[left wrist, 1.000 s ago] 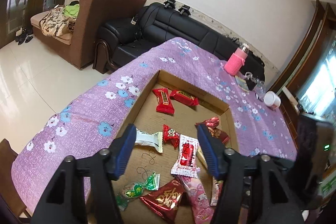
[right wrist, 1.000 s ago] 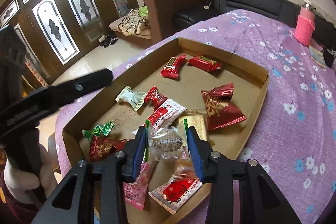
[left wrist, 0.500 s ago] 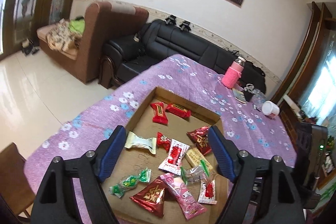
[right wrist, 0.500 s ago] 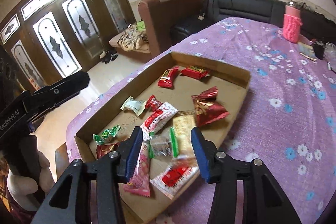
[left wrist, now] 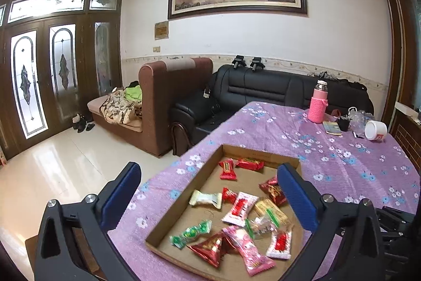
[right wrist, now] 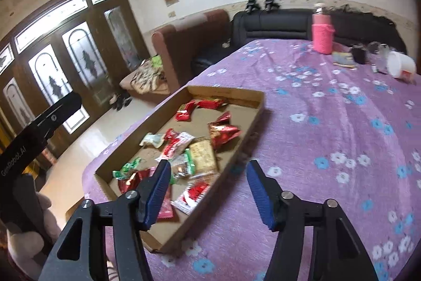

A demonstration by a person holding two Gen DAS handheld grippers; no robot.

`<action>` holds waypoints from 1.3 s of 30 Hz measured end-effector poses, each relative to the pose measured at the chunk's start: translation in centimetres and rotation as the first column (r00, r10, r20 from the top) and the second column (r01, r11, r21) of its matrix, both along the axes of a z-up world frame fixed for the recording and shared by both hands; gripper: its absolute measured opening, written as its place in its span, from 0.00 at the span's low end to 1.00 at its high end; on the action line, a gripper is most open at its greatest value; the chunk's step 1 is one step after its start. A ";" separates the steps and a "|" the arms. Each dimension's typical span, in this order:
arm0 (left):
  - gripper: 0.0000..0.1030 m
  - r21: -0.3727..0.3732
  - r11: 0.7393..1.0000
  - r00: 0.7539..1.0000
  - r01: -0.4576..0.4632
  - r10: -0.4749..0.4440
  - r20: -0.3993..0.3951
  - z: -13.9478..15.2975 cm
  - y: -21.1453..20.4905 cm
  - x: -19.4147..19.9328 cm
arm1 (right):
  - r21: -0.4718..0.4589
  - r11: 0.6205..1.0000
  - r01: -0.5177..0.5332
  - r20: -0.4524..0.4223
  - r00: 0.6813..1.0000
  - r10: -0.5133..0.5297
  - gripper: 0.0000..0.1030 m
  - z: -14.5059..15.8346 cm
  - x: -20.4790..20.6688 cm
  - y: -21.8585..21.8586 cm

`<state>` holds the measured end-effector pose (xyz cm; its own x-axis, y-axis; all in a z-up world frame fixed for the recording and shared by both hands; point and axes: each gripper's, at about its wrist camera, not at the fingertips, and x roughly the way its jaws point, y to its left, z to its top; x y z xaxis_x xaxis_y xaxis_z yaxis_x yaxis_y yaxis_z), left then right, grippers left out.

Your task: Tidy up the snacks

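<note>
A shallow cardboard tray point(left wrist: 168, 221) point(right wrist: 259, 111) lies on the purple flowered tablecloth and holds several wrapped snacks. A clear packet with green ends point(left wrist: 259, 224) point(right wrist: 181, 167) lies among them near the tray's front. My left gripper point(left wrist: 208, 191) is open and empty, raised well above the tray's near end. My right gripper point(right wrist: 206, 185) is open and empty, above the tray's right front rim. The left gripper's arm point(right wrist: 39, 128) shows at the left of the right wrist view.
A pink-sleeved bottle point(left wrist: 318, 107) point(right wrist: 322, 36), a white cup point(left wrist: 375, 129) point(right wrist: 401, 67), a booklet and small dark items stand at the table's far end. A brown sofa point(left wrist: 168, 102) and a black sofa point(left wrist: 263, 91) lie beyond the table.
My right gripper opened and let go of the clear green-ended packet, which now lies in the tray. Both grippers pulled up and back from the tray, and the left one opened wider.
</note>
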<state>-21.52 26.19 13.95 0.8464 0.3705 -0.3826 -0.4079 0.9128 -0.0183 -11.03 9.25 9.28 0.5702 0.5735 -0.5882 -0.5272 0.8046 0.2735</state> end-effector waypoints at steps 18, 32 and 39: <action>1.00 0.011 0.999 0.993 0.050 -0.048 -0.105 -1.5 -3.2 0.2 | -0.107 0.993 0.053 0.082 0.996 -0.044 0.70 -1.2 -3.1 0.1; 1.00 -0.032 0.998 0.984 0.057 -0.062 -0.165 -3.0 -2.2 0.9 | -0.142 0.989 0.038 0.071 0.997 -0.028 0.71 -1.8 -3.6 1.3; 1.00 -0.039 0.998 0.981 0.058 -0.064 -0.182 -3.4 -2.2 1.1 | -0.152 0.988 0.036 0.067 0.997 -0.026 0.71 -2.0 -3.7 1.6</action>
